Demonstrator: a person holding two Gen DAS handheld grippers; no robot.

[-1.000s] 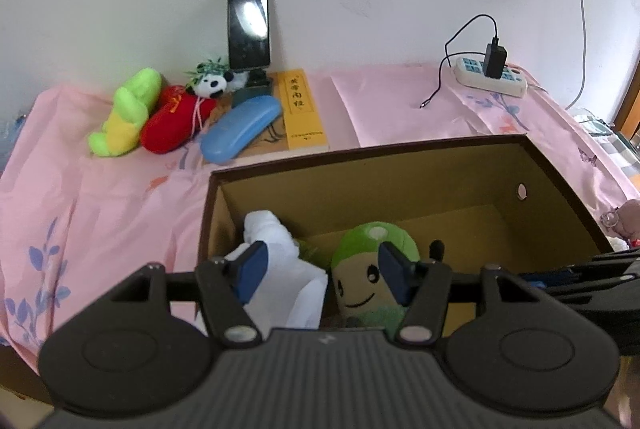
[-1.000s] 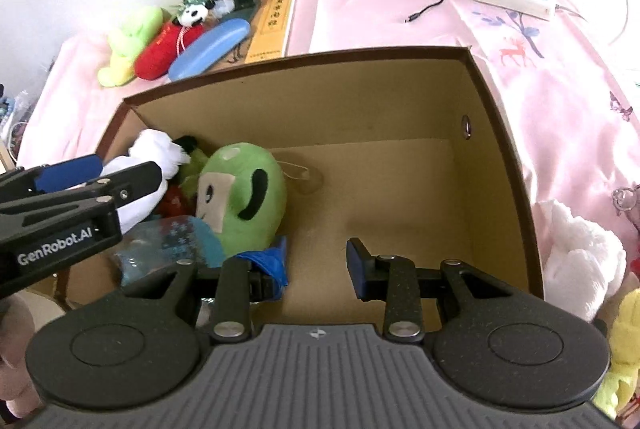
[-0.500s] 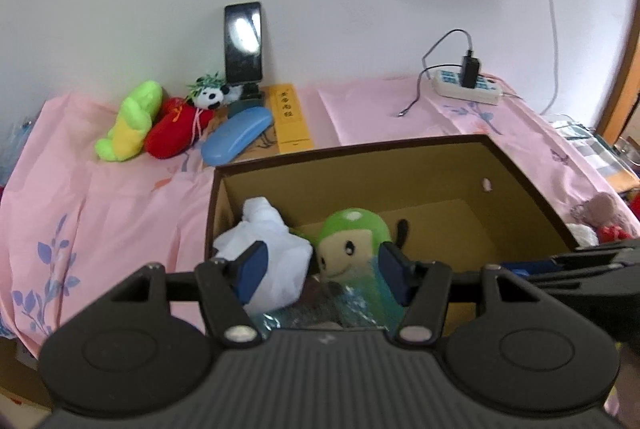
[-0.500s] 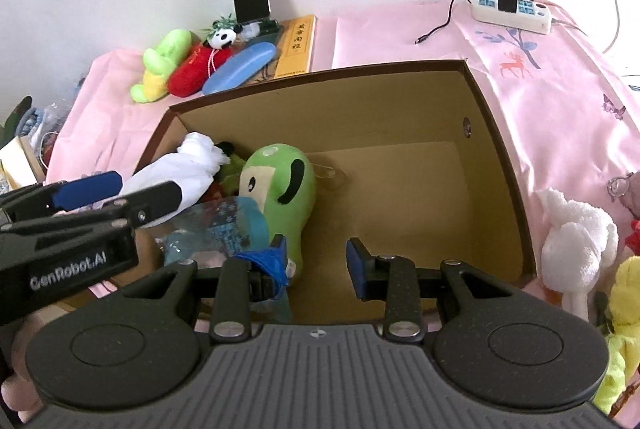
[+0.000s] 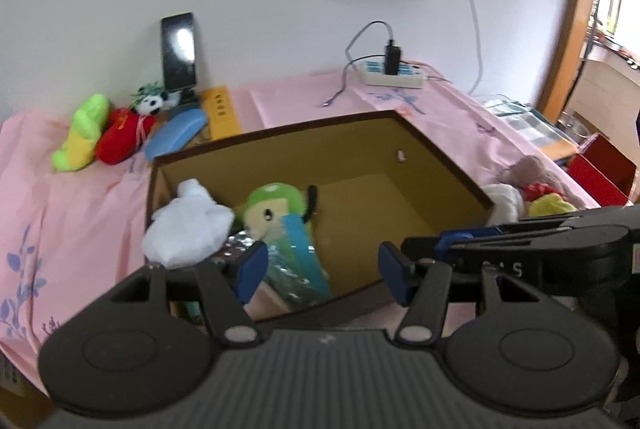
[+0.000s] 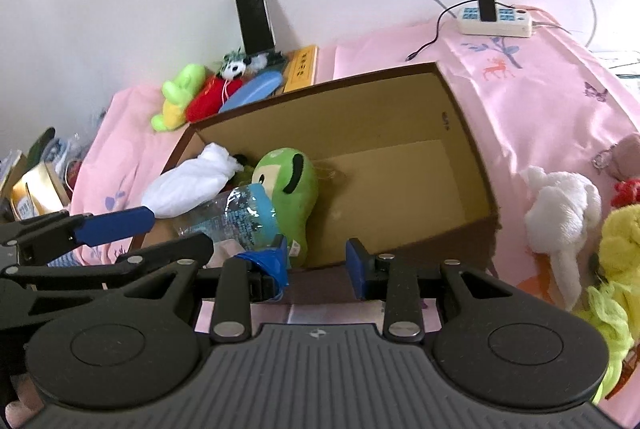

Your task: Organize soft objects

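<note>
Soft toys sit in two groups. Inside the cardboard box, at its left end: a green plush, a white plush leaning on the box wall, and a clear plastic packet with blue print lying over the near edge. The rest of the box floor is bare.

Outside the box, to its right on the pink cloth: a white stuffed animal, a yellow fluffy toy just beside it, a bit of red behind.

Against the wall, well apart from the box: a lime toy, a red plush, a small panda, a blue case, a yellow book, a phone propped upright. A power strip with a plugged charger sits at the far right.

Left gripper: released, jaws apart, nothing between them, over the near box edge. Right gripper: jaws apart and empty; a scrap of blue tape hangs on its left finger.
</note>
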